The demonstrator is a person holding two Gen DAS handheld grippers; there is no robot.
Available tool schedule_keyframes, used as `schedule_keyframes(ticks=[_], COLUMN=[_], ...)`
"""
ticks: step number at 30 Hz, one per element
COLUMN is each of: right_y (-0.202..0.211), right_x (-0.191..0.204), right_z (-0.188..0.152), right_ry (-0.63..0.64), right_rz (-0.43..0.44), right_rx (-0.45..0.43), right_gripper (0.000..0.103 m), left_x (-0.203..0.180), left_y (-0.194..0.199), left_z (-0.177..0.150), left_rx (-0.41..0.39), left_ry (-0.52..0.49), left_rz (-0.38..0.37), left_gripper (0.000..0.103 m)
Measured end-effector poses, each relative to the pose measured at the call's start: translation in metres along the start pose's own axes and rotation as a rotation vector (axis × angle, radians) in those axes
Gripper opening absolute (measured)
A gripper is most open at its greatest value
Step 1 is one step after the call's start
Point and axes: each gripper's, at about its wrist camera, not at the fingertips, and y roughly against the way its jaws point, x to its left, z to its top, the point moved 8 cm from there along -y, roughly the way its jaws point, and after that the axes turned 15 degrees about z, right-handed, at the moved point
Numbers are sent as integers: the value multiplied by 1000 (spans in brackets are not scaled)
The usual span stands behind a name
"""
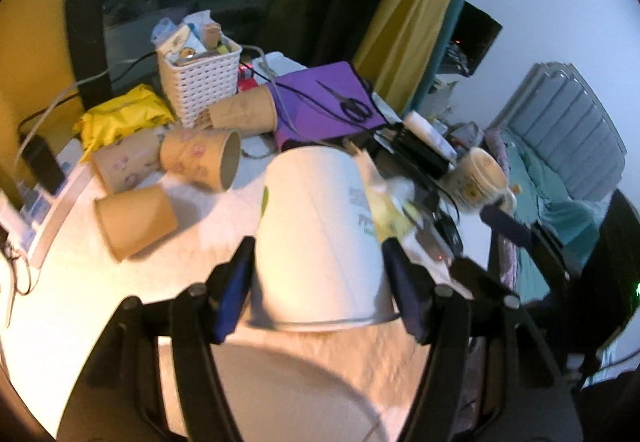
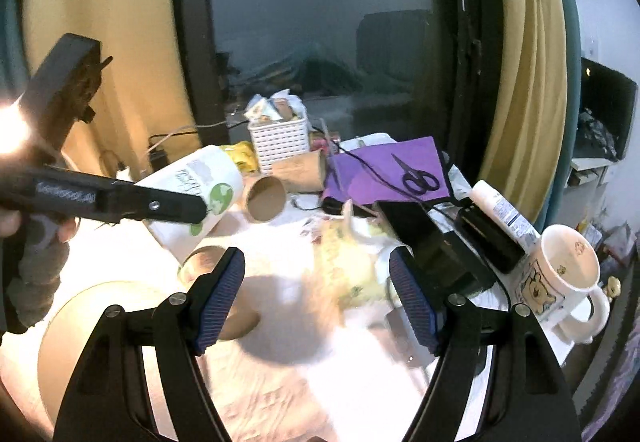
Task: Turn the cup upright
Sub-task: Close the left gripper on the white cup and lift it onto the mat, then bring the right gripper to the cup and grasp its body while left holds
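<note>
While my left tongs (image 1: 318,278) clamped the white paper cup (image 1: 320,234) by its sides, I held it off the table (image 1: 80,282) with its base pointing toward the white basket (image 1: 199,82) and its open rim nearest me, mouth-down, so a turn of the wrist could, I judged, bring the mouth up. From the right-hand view the cup (image 2: 200,198) hung tilted in front of the basket (image 2: 279,142), beside a brown cup (image 2: 266,198) lying on its side. My right tongs (image 2: 316,298) stood apart and empty, nearer me than the basket, apparently kept clear of the swing.
</note>
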Motion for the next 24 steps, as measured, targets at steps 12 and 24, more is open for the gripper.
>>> schedule_keyframes(ticks=[12,24], right_y=[11,6], right_x=[94,149], right_z=[-53,-121], right_ry=[42,78], right_rz=[81,202], right_rx=[70,183], right_gripper=[78,78], left_x=[41,51], left_y=[55,59], left_z=[-129,-223], left_rx=[32,58], left_ry=[-111,-277], left_rz=[-19,-31], left_gripper=[65,65])
